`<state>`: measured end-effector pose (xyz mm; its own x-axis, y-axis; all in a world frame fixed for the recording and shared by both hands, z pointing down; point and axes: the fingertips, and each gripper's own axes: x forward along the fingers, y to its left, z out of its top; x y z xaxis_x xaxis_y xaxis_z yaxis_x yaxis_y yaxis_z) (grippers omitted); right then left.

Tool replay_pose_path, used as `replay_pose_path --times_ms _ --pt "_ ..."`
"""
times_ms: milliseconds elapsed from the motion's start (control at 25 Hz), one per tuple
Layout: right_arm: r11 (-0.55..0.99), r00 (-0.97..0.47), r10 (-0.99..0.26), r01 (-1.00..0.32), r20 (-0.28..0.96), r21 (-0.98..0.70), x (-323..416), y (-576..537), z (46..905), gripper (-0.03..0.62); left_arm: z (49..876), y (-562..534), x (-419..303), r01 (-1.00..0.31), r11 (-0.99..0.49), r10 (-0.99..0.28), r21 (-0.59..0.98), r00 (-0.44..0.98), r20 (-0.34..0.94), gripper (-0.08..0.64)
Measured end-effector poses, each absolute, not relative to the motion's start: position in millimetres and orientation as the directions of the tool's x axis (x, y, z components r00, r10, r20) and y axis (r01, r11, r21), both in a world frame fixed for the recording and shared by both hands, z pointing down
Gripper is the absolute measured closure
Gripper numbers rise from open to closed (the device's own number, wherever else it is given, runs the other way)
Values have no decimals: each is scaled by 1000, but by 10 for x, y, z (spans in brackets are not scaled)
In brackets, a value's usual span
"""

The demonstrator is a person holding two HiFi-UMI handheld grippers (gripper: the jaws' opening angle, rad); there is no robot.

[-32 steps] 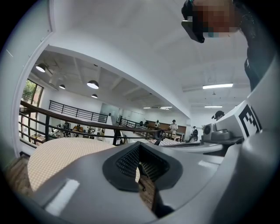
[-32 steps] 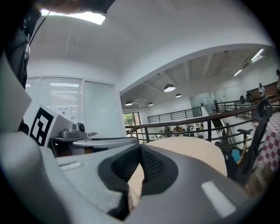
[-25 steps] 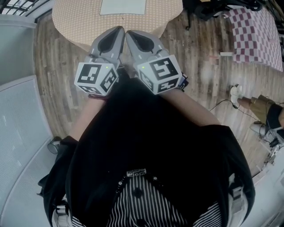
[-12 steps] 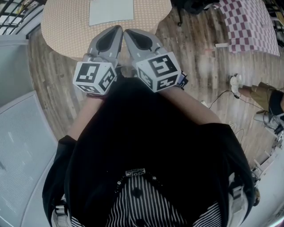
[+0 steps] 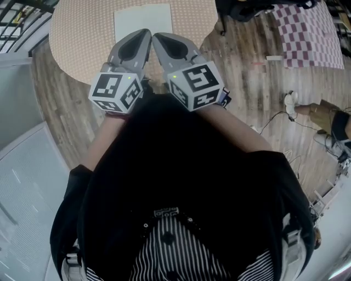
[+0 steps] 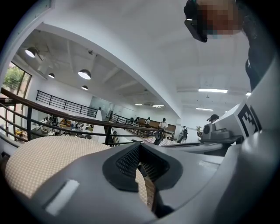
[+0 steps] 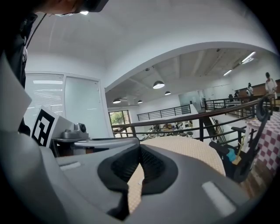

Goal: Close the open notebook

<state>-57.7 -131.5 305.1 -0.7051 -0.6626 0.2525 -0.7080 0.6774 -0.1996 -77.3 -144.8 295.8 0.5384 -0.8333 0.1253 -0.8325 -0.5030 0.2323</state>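
A white notebook (image 5: 142, 20) lies flat on the round beige table (image 5: 77, 44) at the top of the head view; its far end is cut off by the frame edge. My left gripper (image 5: 145, 34) and right gripper (image 5: 158, 37) are held side by side, tips nearly touching, over the table's near edge just short of the notebook. Both are shut with nothing between the jaws. The left gripper view shows its pads (image 6: 131, 159) meeting above the beige tabletop (image 6: 48, 157). The right gripper view shows the same, pads (image 7: 151, 164) closed, the table (image 7: 188, 151) beyond.
A red-and-white checked cloth (image 5: 310, 33) and a dark bag (image 5: 247, 11) lie on the wooden floor (image 5: 247, 82) at the upper right. A cable (image 5: 274, 129) and someone's foot (image 5: 323, 126) are at the right. A railing (image 5: 16, 16) and grey panels (image 5: 22, 181) run along the left.
Both grippers have moved forward together toward the table. The table and notebook now sit lower and closer in the head view. The jaws stay shut.
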Motion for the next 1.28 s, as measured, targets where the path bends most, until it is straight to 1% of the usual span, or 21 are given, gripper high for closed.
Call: replay_pose_path --times_ms 320,480,720,1040,1160,1280 --pt "651 -673 -681 -737 288 -183 -1277 -1946 2964 591 2907 -2064 -1464 -802 -534 -804 270 580 133 563" --pt "609 -642 -697 -765 320 -207 -1535 -2343 3031 592 3031 -2401 -1717 -764 -556 -765 328 625 157 563" --pt "574 -603 -712 -795 360 -196 -1879 -2671 3154 591 3186 -2744 -2058 -748 -556 -749 364 640 171 563" --pt "561 -597 -690 -798 410 -218 -1802 -2866 3258 592 3298 -2948 -1972 -726 -556 -725 404 662 191 563" --pt "555 -598 -683 -798 420 -234 -1689 -2944 3389 592 3422 -3022 -1849 -718 -577 -697 389 681 223 563" --pt "573 -618 -656 -781 433 -246 -1646 -3003 3531 592 3549 -3086 -1804 -739 -553 -707 385 660 252 563"
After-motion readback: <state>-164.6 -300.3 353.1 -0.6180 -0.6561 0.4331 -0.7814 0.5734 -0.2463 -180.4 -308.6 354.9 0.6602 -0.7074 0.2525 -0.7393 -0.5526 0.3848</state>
